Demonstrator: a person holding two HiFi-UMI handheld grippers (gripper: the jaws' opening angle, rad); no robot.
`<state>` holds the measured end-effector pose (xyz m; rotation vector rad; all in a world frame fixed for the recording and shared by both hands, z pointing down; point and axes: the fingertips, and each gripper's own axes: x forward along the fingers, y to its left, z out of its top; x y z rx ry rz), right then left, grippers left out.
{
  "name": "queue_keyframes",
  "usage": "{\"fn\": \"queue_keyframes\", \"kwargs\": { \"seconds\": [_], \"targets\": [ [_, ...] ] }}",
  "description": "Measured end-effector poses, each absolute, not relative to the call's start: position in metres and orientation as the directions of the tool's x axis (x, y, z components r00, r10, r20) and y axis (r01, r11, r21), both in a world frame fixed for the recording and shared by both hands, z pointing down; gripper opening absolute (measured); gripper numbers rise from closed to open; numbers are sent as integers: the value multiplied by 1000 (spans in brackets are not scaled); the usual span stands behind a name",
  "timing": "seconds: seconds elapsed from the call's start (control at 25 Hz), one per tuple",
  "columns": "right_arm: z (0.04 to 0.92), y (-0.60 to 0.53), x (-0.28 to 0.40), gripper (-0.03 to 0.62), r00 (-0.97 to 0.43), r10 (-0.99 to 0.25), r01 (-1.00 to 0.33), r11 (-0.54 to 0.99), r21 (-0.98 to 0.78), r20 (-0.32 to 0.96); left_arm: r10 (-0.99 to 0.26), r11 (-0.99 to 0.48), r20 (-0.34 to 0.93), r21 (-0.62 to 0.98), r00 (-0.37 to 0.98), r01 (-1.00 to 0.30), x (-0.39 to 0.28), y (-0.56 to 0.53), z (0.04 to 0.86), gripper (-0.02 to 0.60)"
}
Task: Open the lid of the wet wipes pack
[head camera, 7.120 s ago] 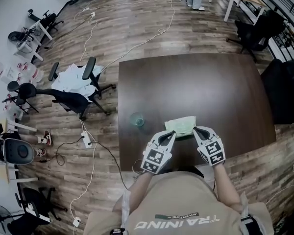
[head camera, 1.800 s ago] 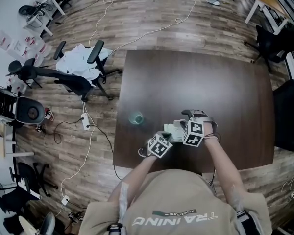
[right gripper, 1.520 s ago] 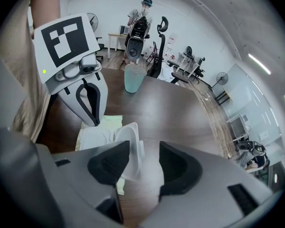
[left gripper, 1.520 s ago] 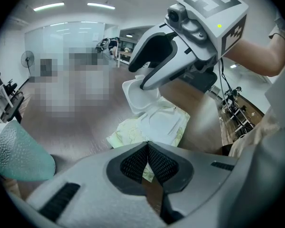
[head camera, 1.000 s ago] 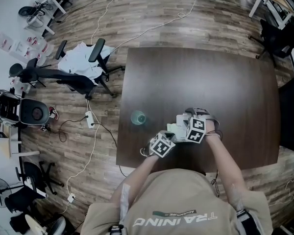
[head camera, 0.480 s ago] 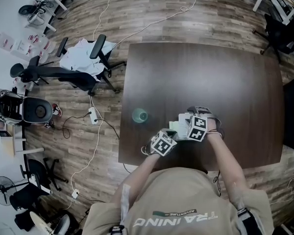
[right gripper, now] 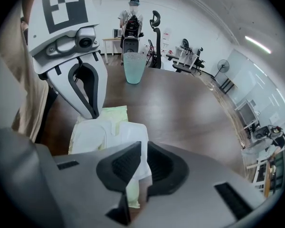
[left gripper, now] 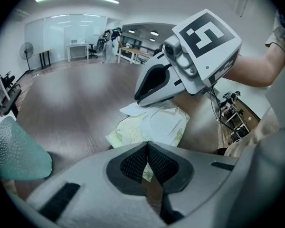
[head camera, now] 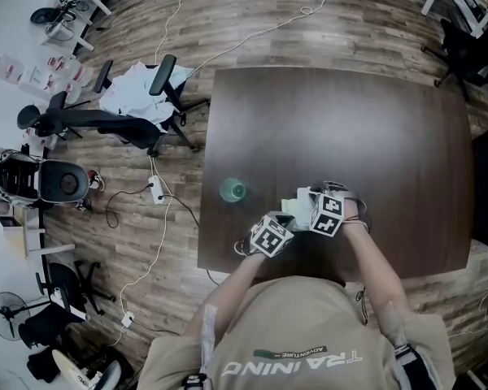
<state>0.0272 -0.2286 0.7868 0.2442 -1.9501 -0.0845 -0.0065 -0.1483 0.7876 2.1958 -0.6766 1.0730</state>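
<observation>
The pale-green wet wipes pack (head camera: 297,208) lies flat on the dark table (head camera: 333,128), near its front edge. My left gripper (head camera: 283,220) is shut on the pack's near left end; the pack's edge (left gripper: 145,175) shows between its pads. My right gripper (head camera: 309,202) points steeply down over the pack's right part. Its jaws have just been closing, and the white lid flap (right gripper: 133,139) runs up between its pads. In the right gripper view the left gripper (right gripper: 92,115) pinches the far end of the pack (right gripper: 92,137).
A green ribbed cup (head camera: 233,190) stands upright left of the pack, apart from it. Office chairs (head camera: 122,124) and cables (head camera: 159,218) lie on the wooden floor left of the table. A person (right gripper: 133,18) stands far back in the room.
Both grippers, earlier held back and apart, have come onto the pack. In the last second the right gripper sank slightly onto it; the left stayed put.
</observation>
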Motion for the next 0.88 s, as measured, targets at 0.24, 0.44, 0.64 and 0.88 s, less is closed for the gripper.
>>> {"fn": "queue_keyframes", "kwargs": {
  "seconds": [0.24, 0.44, 0.64, 0.88],
  "targets": [
    [782, -229, 35, 41, -364, -268, -173, 960, 219, 892, -183, -699, 815, 285, 550, -655, -5, -149, 791, 9],
    [774, -222, 44, 40, -361, -298, -203, 950, 238, 883, -218, -718, 816, 237, 535, -654, -3, -147, 789, 9],
    [759, -213, 49, 26, -378, -338, -253, 933, 255, 862, -227, -706, 808, 248, 544, -663, -4, -144, 787, 9],
    [742, -200, 60, 21, -381, -363, -283, 921, 266, 850, -274, -679, 806, 224, 524, -699, -5, -143, 782, 9]
  ]
}}
